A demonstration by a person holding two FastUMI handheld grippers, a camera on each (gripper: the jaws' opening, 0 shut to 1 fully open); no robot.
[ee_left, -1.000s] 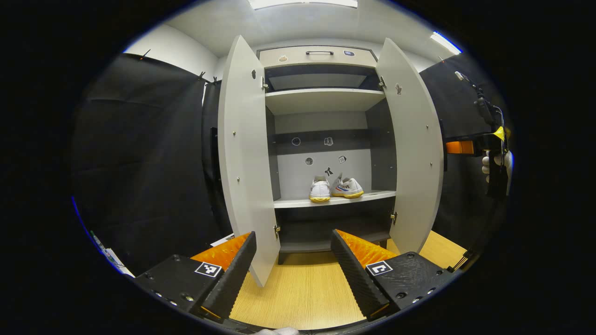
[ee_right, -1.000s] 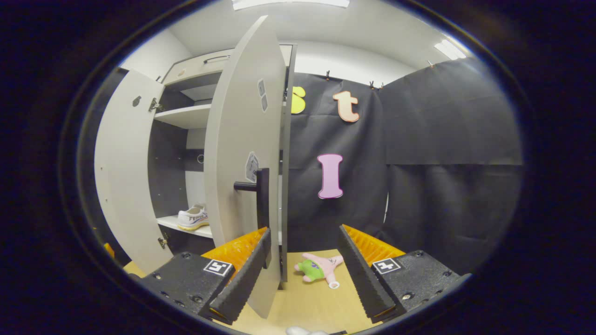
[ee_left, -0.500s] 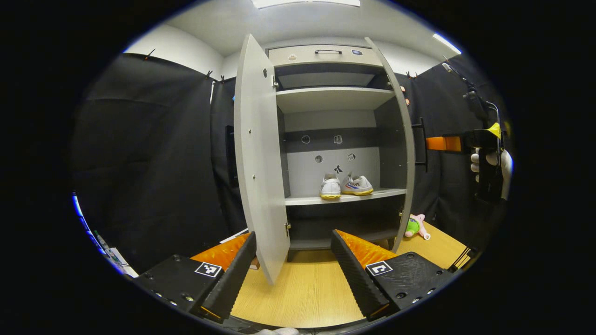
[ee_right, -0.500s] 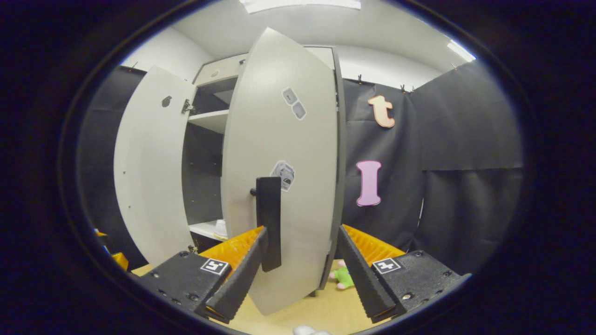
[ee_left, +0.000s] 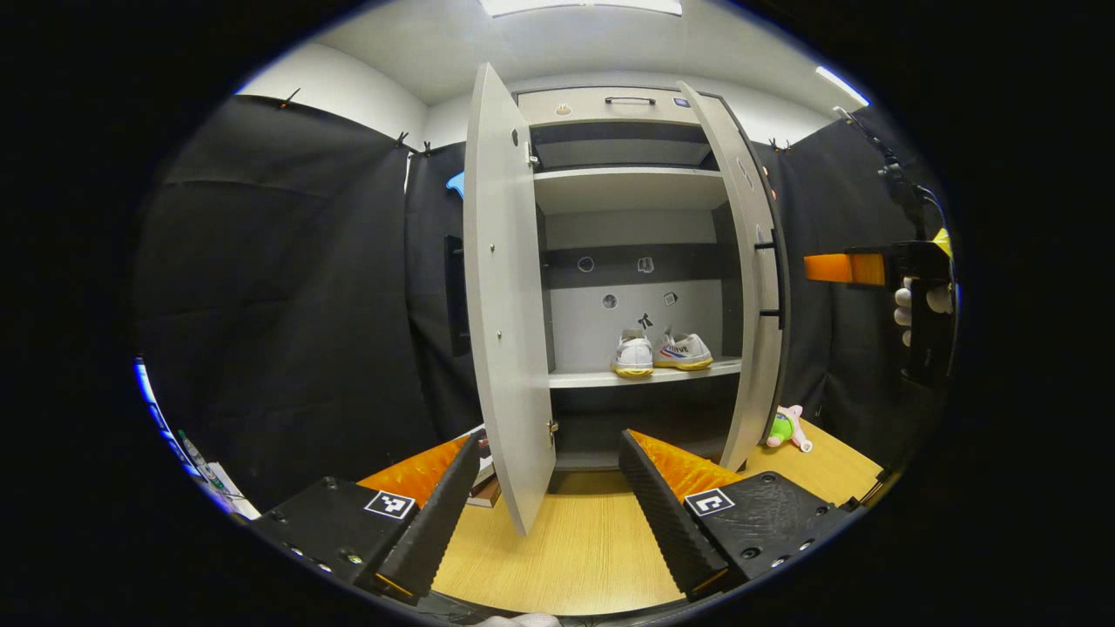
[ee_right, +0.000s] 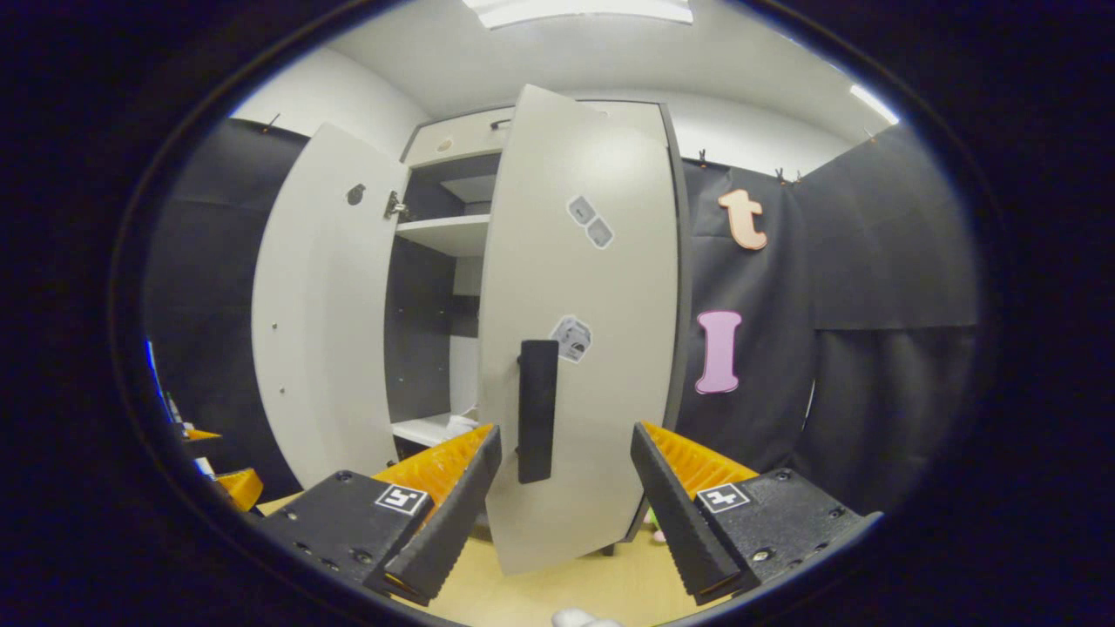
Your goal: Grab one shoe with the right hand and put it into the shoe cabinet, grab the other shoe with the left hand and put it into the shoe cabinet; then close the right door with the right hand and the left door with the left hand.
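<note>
While both shoes [ee_left: 662, 353] sit side by side on the middle shelf [ee_left: 645, 378] of the shoe cabinet [ee_left: 627, 261], toes pointing out toward me, I hold my left gripper [ee_left: 549, 514] low over the wooden floor [ee_left: 575, 557] — its fingers spread apart and gripping nothing. The left door [ee_left: 505, 313] stands wide open, edge-on to me, its lower corner showing between my left fingers. The right door [ee_right: 579, 331] is partly swung in but not shut; from the left gripper view I see it angled across the cabinet's right side, with a gap through which the shoes show. My right gripper [ee_right: 566, 514] faces that door's outer side, fingers released and parted, with the dark bar handle [ee_right: 537, 409] standing upright just above the gap between them — whether a finger touches the door I cannot tell. In the left gripper view my right gripper [ee_left: 871, 268] appears off to the side, a gloved hand [ee_left: 919, 305] around it. A small plush toy [ee_left: 787, 427] lies on the floor beside the cabinet's right foot.
</note>
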